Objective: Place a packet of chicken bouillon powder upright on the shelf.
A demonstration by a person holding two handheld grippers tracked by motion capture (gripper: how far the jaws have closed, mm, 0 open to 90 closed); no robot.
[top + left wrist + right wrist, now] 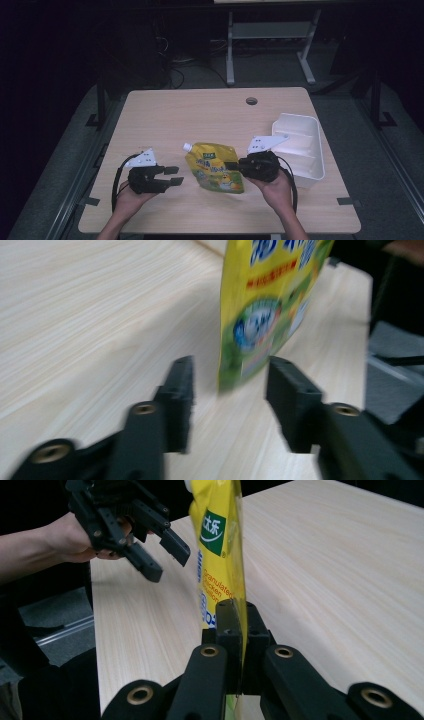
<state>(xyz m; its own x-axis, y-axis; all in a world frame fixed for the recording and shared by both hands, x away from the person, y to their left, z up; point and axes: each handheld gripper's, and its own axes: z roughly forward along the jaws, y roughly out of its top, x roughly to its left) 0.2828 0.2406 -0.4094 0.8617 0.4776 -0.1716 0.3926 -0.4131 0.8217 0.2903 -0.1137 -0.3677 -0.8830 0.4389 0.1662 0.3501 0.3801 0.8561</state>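
Right gripper (pixel 239 165) clamps the pouch (pixel 216 173) edge; left gripper (pixel 172 176), jaws apart at nine o'clock, could knock it loose.

The table (pixel 165 115) is made of light wood with thin lines running through it. A small round hole (pixel 251 101) sits close to its far edge. On the right side of the table rests a white plastic tub (pixel 305 145) with tall walls. There are 2 small dark strips (pixel 345 201) stuck by the near corners, 1 on each side. Under the table lies a grey floor (pixel 380 165). Far back in the dark stand the white legs (pixel 230 50) of another table, with black cables (pixel 175 75) on the floor to their left.
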